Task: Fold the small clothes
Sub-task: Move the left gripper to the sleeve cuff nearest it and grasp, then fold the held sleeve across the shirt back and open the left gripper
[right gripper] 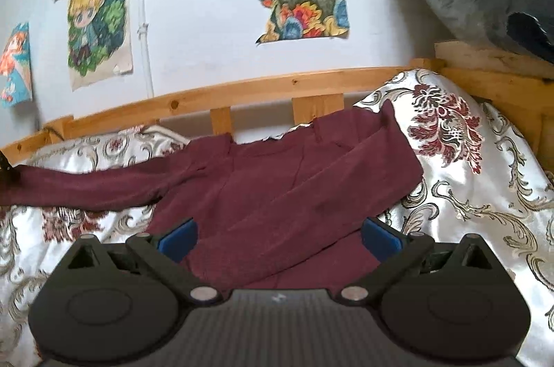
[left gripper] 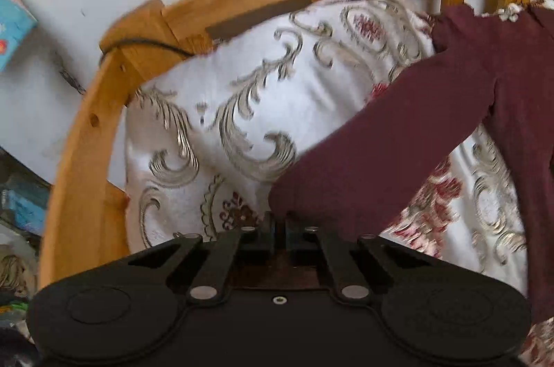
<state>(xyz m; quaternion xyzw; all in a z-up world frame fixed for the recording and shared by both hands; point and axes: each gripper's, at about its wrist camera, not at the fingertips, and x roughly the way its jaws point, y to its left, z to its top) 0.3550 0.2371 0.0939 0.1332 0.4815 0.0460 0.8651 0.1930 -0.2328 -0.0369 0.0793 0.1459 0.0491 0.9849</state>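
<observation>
Your left tool (left gripper: 279,225), at the bottom centre of its view, pinches the cuff of the dark maroon knit sweater (right gripper: 277,194), angled steeply down so the sleeve can be carried inward. The sweater lies on the bed's white floral satin cover (left gripper: 214,110). Your right tool (right gripper: 277,239) hovers nearly level, jaws spread wide, empty.

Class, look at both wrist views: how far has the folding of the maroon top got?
Done: the top lies spread on the bedspread, with one sleeve already folded across the body. In hand: the left gripper is shut on the cuff of the other sleeve, which stretches out sideways. The right gripper is open above the hem. Left: fold that sleeve in, then fold the body.
</observation>
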